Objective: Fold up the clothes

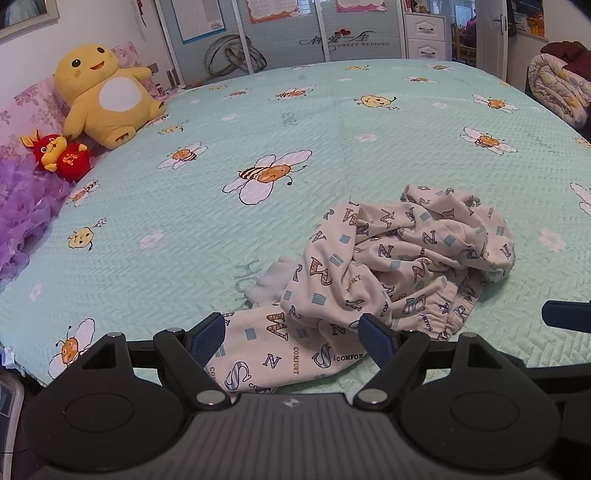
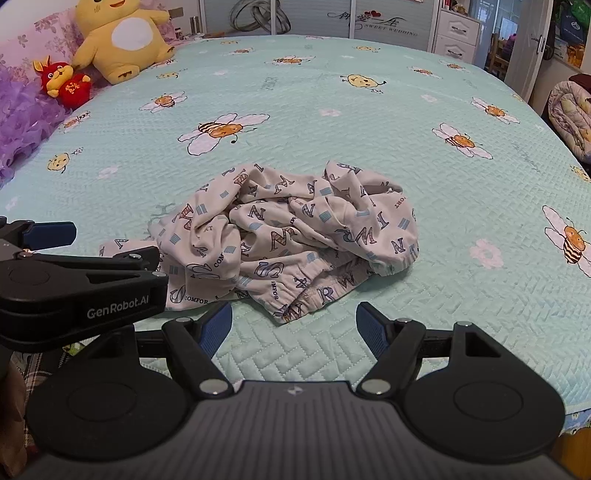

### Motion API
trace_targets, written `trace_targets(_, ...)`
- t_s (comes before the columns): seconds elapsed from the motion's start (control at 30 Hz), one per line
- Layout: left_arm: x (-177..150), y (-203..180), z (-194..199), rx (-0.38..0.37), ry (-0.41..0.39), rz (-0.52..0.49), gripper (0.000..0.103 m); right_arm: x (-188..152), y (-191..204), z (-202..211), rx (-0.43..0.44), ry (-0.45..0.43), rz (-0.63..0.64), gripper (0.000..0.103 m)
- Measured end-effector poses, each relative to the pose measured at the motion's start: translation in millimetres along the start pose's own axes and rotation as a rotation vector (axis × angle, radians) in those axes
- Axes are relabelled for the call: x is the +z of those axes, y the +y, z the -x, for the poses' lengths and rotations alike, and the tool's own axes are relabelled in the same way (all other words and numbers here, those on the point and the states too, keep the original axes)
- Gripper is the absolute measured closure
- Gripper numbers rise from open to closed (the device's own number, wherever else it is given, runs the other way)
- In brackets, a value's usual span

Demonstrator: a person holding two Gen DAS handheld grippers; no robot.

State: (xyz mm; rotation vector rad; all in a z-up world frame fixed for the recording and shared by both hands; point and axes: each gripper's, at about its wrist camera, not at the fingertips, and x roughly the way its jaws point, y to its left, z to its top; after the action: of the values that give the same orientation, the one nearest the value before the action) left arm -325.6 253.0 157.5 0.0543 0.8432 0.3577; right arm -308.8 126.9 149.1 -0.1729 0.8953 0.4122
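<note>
Both tools stand with their jaws apart and nothing between them: the left tool point(image 1: 293, 338) hangs over the near end of the crumpled garment point(image 1: 399, 258), its blue pads on either side of a trouser leg without pressing it, while the right tool point(image 2: 294, 326) hovers above bare quilt just short of the cloth's elastic waistband. That garment, pale with printed letters, lies bunched near the front edge of the bed point(image 2: 369, 122), on a mint-green quilted cover patterned with bees and small flowers. Farther back on the left sit a purple ruffled cushion point(image 1: 22, 206), a small red plush toy point(image 1: 59, 153) and a big yellow plush toy point(image 1: 105, 92). Beyond stand wardrobe doors point(image 1: 280, 33), white drawers point(image 1: 426, 35), and a rolled quilt point(image 1: 557, 88) at right.
</note>
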Motion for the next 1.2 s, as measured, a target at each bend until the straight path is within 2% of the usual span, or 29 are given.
trace_targets(0.27, 3, 0, -4, -0.010, 0.000, 0.019, 0.021, 2, -3, -8, -0.003, 0.001, -0.008, 0.029)
trace_targets(0.53, 10, 9, 7, -0.040, -0.028, 0.077, 0.021, 6, -5, 8, -0.009, -0.100, -0.009, 0.029)
trace_targets(0.73, 14, 16, 19, -0.050, -0.033, 0.092, 0.021, 8, -2, 18, 0.012, -0.140, -0.020, 0.029)
trace_targets(1.2, 17, 22, 28, -0.063, -0.053, 0.094, 0.021, 10, 7, 26, 0.019, -0.179, -0.028, 0.029)
